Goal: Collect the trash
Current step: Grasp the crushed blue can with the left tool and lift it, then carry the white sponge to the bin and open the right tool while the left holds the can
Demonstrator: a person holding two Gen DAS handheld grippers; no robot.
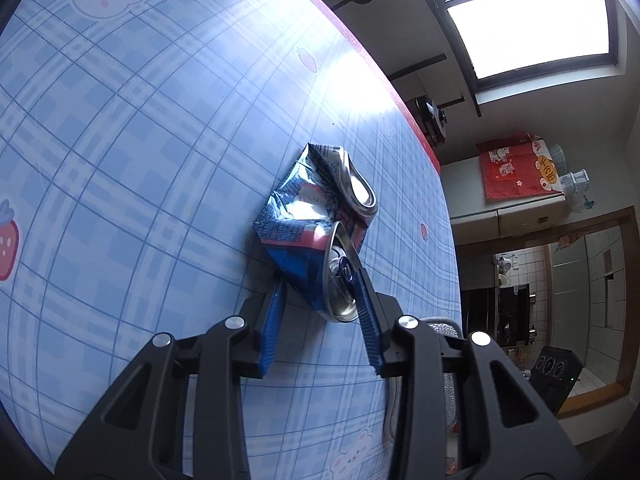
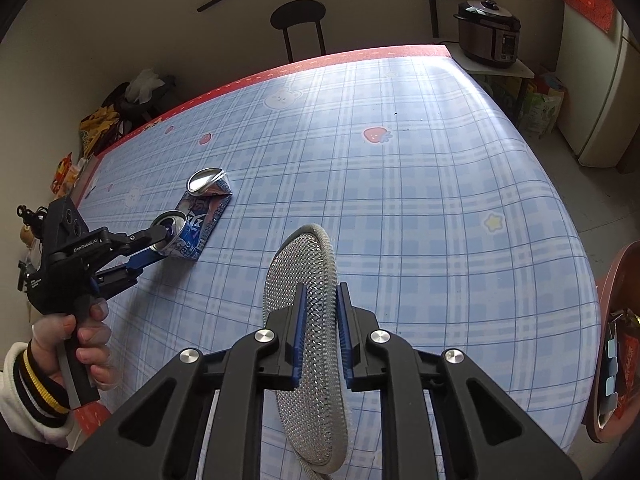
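A crushed blue-and-white drink can (image 1: 316, 224) lies flat on the blue checked tablecloth (image 1: 140, 140). My left gripper (image 1: 318, 280) has its fingers on either side of the can's near top end, touching it, with the can resting on the table. The can (image 2: 200, 216) and the left gripper (image 2: 160, 246) also show at the left of the right wrist view. My right gripper (image 2: 322, 296) is shut on the rim of a silver metal mesh strainer (image 2: 308, 344) and holds it tilted on edge above the table.
A red-brown bin (image 2: 612, 344) with scraps inside sits at the table's right edge. A black chair (image 2: 298, 20) stands behind the far edge. A pressure cooker (image 2: 488, 32) sits on a side shelf. Bags (image 2: 100, 124) lie at the far left.
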